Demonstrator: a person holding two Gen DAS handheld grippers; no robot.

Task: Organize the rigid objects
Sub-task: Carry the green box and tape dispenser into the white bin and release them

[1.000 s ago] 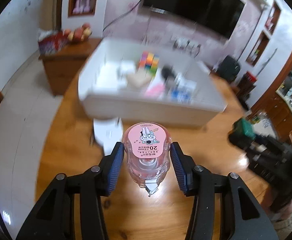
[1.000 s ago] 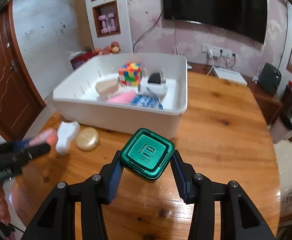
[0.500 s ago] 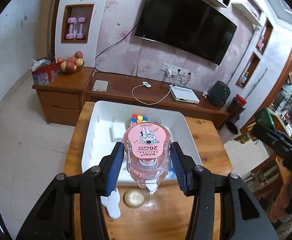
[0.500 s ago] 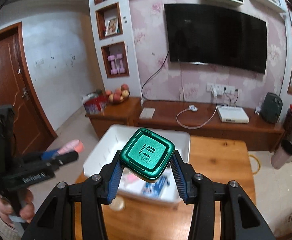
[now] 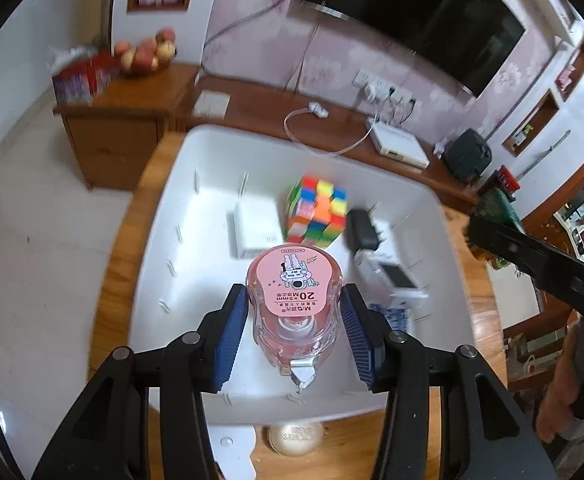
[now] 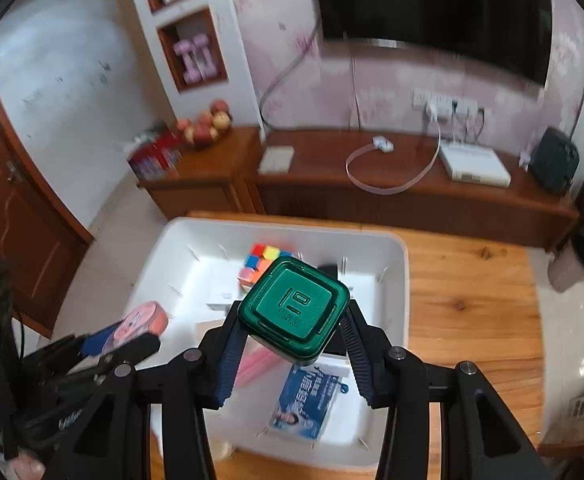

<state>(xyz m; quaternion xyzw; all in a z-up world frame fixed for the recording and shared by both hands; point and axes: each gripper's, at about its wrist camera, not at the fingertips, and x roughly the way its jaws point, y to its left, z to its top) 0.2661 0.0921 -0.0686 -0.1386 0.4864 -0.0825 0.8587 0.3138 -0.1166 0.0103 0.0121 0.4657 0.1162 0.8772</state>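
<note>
Left gripper (image 5: 294, 328) clamping pink correction tape (image 5: 294, 304), right gripper (image 6: 292, 344) clamping green square box (image 6: 294, 314); both hanging directly above white bin (image 6: 396, 280), so release points lying straight below, left nearer bin's near-left corner

Right gripper (image 6: 294, 338) squeezing a green square box (image 6: 294, 316) above a white bin (image 6: 396, 276), colorful cube (image 6: 261, 262) and blue packet (image 6: 310, 402) inside, left gripper (image 6: 127, 340) holding a pink tape thing (image 6: 141, 320)

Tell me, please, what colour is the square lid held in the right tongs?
Dark metallic green square lid; clearest in the right wrist view.
</note>
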